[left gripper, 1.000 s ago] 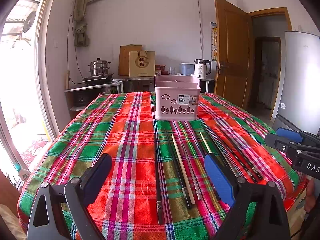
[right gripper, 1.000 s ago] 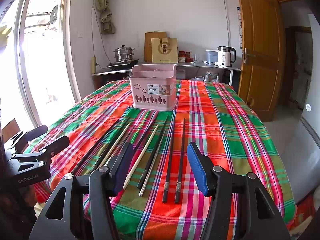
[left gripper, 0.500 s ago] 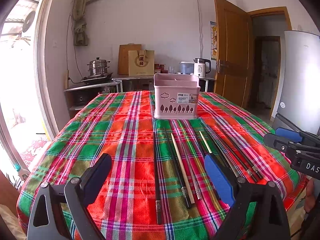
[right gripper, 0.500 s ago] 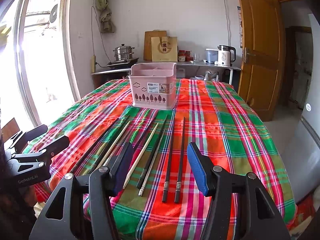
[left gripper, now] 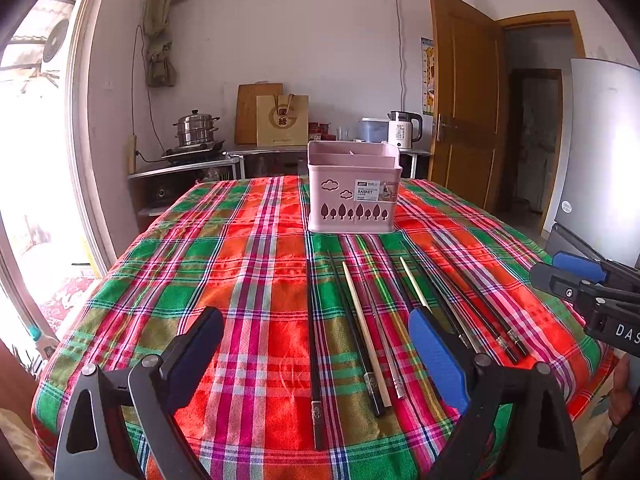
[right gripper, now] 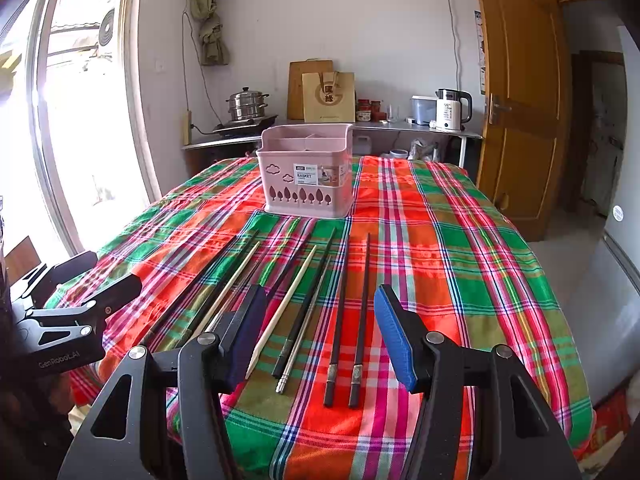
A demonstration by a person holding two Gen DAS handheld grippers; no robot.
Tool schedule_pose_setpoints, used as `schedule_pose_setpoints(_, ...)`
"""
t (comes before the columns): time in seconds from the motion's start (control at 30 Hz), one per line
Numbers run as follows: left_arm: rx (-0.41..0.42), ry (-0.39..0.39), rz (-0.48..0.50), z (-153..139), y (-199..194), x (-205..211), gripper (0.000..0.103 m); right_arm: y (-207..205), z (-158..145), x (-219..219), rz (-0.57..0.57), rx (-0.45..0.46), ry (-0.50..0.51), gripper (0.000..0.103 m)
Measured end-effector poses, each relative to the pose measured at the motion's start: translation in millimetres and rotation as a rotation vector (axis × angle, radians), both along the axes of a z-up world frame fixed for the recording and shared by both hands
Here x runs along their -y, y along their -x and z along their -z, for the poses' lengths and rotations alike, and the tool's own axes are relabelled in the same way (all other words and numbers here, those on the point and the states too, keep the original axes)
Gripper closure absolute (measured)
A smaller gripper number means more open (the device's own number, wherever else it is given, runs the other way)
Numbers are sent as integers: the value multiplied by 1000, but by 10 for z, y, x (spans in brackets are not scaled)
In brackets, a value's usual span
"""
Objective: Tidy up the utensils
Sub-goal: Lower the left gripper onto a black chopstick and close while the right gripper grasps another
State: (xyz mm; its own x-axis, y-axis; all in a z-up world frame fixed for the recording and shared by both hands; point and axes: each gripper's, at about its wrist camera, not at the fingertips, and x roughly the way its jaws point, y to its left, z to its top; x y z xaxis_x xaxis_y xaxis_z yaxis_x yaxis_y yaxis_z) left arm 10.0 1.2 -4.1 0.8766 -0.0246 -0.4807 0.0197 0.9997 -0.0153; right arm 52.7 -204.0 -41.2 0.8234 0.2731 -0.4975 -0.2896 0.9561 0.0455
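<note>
Checked red and green cloth covers the table, which stands in a kitchen with a white wall behind it. Chopsticks lie side by side on the cloth near the table's front edge, running lengthwise from that edge toward the middle: several black ones, two pale wooden ones and a thin metal one. In the right wrist view a black pair lies at the right end of the row, its two sticks just beside each other. A pink basket with inner dividers stands upright past the far tips of the chopsticks, about mid-table, apart from them.

Above the front edge the left gripper hangs with its jaws wide apart and nothing between the pads; a single black chopstick lies on the cloth beneath the gap. The right gripper is likewise spread wide and holds nothing, with the black pair and a few other sticks on the cloth below it.

Behind the table a counter carries a steel pot, a paper bag and a white kettle. A wooden door stands to the right.
</note>
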Motion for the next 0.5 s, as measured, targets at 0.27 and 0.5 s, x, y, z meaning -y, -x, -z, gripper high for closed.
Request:
schedule_pose_setpoints(0.27,-74,-5,22,106,-326,-58,9,-245,29,-1,0,-15,7,46)
schedule_pose_setpoints(0.5,-182,-15,15,243,-769,-180,18,-563,82,-76,-25,-62,14,46)
